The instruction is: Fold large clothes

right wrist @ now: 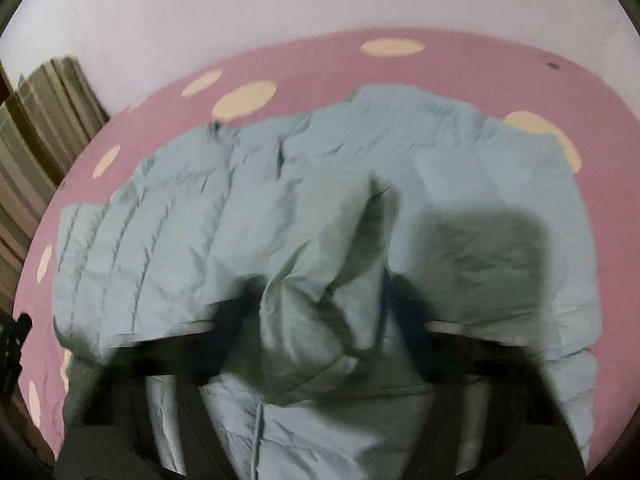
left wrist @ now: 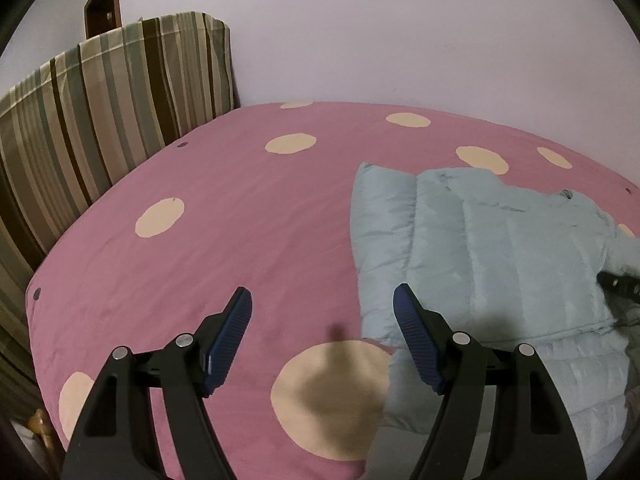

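Observation:
A pale blue quilted puffer jacket [left wrist: 488,248] lies on a pink bed sheet with cream dots [left wrist: 224,216]. My left gripper [left wrist: 322,300] is open and empty, hovering above the sheet just left of the jacket's near edge. In the right wrist view the jacket [right wrist: 224,216] fills the middle. My right gripper [right wrist: 320,316] is shut on a bunched fold of the jacket, and the cloth drapes over and hides its fingers. The right gripper's black tip also shows in the left wrist view [left wrist: 620,286] on the jacket's right side.
A striped headboard or cushion [left wrist: 92,120] stands along the bed's left side. A plain pale wall [left wrist: 400,32] is behind the bed. A brown door frame [left wrist: 104,4] shows at far left. The sheet [right wrist: 320,64] reaches beyond the jacket.

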`<state>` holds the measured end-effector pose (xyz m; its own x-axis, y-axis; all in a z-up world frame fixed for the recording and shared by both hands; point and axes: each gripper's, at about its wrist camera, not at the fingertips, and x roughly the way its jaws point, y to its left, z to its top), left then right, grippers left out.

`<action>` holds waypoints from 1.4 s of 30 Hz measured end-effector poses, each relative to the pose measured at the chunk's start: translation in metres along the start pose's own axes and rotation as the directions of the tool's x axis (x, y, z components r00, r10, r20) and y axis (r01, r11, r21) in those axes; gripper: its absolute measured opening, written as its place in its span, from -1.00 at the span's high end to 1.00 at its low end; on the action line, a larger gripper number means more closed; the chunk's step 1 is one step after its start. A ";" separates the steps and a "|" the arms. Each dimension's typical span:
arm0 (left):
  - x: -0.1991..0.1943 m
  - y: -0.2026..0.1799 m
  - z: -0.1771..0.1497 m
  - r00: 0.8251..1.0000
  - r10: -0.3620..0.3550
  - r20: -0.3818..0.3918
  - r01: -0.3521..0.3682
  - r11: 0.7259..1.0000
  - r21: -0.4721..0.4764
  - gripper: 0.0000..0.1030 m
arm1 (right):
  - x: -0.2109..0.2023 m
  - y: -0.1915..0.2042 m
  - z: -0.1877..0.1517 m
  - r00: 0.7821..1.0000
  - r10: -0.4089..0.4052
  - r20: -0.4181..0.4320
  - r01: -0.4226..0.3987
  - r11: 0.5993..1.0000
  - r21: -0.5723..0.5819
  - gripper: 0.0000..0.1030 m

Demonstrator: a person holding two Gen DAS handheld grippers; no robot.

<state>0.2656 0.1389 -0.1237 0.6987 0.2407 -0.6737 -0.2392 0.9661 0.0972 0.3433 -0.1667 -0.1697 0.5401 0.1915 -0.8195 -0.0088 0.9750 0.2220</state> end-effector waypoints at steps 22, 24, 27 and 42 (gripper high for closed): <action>0.047 -0.067 0.014 0.998 -0.020 -0.067 0.028 0.992 0.125 -0.41 | -0.017 -0.101 -0.002 0.972 -0.226 0.058 0.226 0.974 0.011 0.43; 0.043 -0.068 0.018 0.998 -0.038 -0.052 0.044 0.992 0.116 -0.40 | -0.024 -0.100 0.000 0.967 -0.244 0.073 0.245 0.970 0.003 0.25; 0.037 -0.070 0.030 0.999 -0.047 -0.004 0.047 0.992 0.114 -0.41 | -0.050 -0.093 0.009 0.949 -0.273 0.156 0.272 0.962 0.026 0.07; 0.128 -0.110 0.040 0.987 0.049 -0.154 -0.015 0.976 0.218 -0.42 | 0.043 -0.080 0.045 0.975 -0.218 0.036 0.219 0.975 -0.045 0.05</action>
<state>0.4079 0.0668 -0.1915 0.5736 0.2709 -0.7730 -0.0965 0.9595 0.2647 0.4054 -0.2420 -0.1985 0.5592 -0.0297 -0.8285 0.0719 0.9973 0.0127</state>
